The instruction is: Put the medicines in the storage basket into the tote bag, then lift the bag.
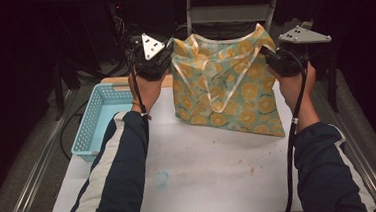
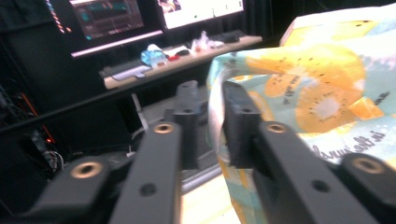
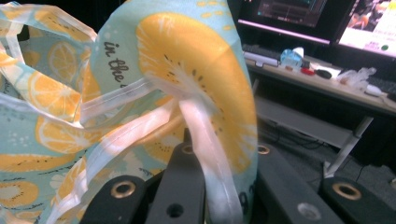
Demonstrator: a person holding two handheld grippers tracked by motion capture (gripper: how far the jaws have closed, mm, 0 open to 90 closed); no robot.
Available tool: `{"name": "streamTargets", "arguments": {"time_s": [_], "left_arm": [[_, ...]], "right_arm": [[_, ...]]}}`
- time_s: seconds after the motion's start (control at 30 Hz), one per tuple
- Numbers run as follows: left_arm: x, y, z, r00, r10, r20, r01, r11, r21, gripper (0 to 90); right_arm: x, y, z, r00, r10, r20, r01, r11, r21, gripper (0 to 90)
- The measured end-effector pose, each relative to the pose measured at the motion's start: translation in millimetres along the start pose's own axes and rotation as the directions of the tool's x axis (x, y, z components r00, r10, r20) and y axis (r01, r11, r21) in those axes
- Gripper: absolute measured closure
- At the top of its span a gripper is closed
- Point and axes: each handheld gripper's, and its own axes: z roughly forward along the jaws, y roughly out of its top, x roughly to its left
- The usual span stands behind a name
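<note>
A teal cloth bag (image 1: 225, 88) printed with orange citrus slices hangs upright between my two grippers, its bottom edge resting on the white table mat (image 1: 205, 170). My left gripper (image 1: 170, 57) is at the bag's top left corner. In the left gripper view its jaws (image 2: 210, 116) stand slightly apart, with the bag's pale hem (image 2: 215, 107) loose in the gap. My right gripper (image 1: 268, 56) holds the top right corner. In the right gripper view it (image 3: 224, 154) is shut on bunched fabric (image 3: 187, 60) and a white handle strap (image 3: 205, 135).
A light blue plastic basket (image 1: 97, 120) stands at the table's left edge, beside my left forearm. A faint blue stain (image 1: 162, 178) marks the mat near the front. Beyond the table is a desk with monitors and small items (image 2: 177, 58) (image 3: 327, 77).
</note>
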Motion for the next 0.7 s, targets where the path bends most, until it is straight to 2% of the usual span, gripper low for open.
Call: {"name": "streamTargets", "arguments": {"time_s": [0.1,0.17,0.33,0.43,0.57,0.63,0.7], "left_arm": [[-4.3,-6.7,3.3,0.9999,-0.003,0.011,0.003,0.9997,0.026,70.5],[-6.9,-11.1,4.6,0.9997,-0.003,0.025,0.002,0.9991,0.043,64.1],[-14.2,-18.9,3.7,0.9983,0.033,0.047,-0.037,0.997,0.069,56.0],[-16.2,-20.1,0.2,0.9988,0.035,0.034,-0.037,0.997,0.068,49.8],[-16.6,-22.4,-3.7,0.9996,0.028,0.006,-0.028,0.9969,0.073,41.6],[-15.8,-23.5,-5.0,0.9997,0.026,0.002,-0.026,0.9962,0.084,40.5],[-14.7,-23.5,-6.9,0.9997,0.022,-0.012,-0.021,0.9961,0.086,34.9]], "right_arm": [[-0.6,-6.3,4.3,1.0,0.005,-0.001,-0.005,1.0,0.019,89.8],[-0.4,-10.6,6.7,1.0,0.008,-0.003,-0.008,1.0,0.029,87.9],[1.7,-17.7,10.6,0.9999,0.011,-0.01,-0.011,0.999,0.048,81.9],[3.4,-18.5,10.2,0.9998,0.008,-0.017,-0.007,0.999,0.046,80.3],[7.3,-21.0,8.7,0.9998,0.007,-0.019,-0.006,0.998,0.056,73.9],[8.7,-22.9,8.3,0.9999,0.003,-0.013,-0.002,0.998,0.061,68.7],[10.3,-25.2,8.8,1.0,0.003,0.001,-0.003,0.998,0.06,59.4]]}}
